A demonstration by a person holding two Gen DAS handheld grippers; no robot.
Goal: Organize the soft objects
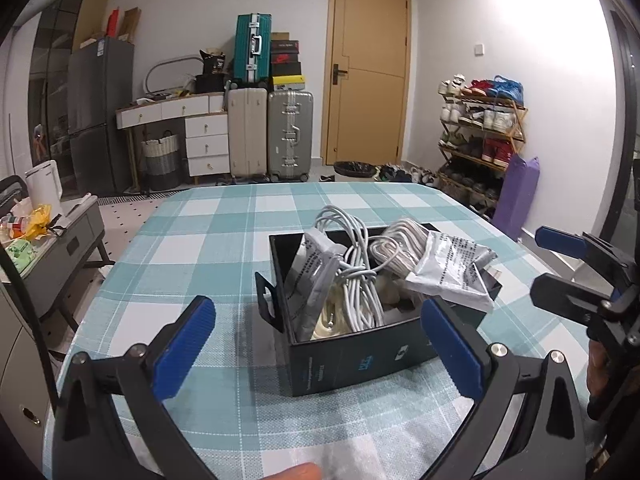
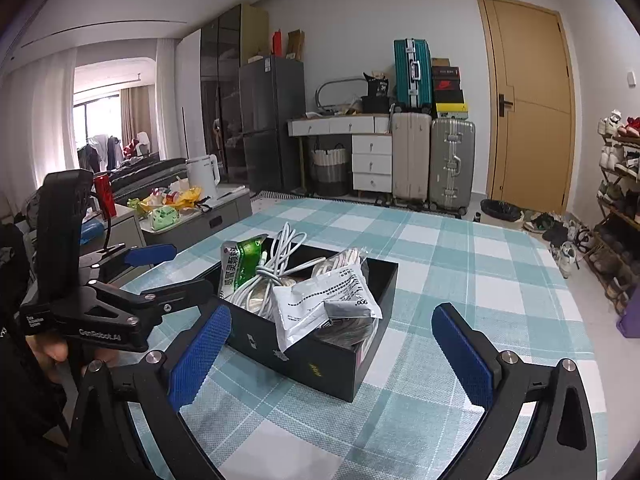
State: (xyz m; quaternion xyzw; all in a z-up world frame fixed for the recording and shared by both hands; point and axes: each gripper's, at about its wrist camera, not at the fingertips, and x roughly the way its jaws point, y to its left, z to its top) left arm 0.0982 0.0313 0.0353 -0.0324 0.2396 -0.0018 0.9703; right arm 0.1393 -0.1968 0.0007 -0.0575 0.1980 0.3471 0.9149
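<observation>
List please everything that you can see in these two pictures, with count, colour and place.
box: one, black, open, middle of table
cables: several coils, white, inside box
packets: at least three, white and green, inside box
tablecloth: one, teal and white check, covers table
suitcases: three, beige, silver, teal, by far wall
door: one, tan, far wall
shoe rack: one, wooden, full, right of door
kettle: one, white, side table
left gripper: black, blue pads, jaws open, empty
right gripper: same colours, jaws open, empty
</observation>
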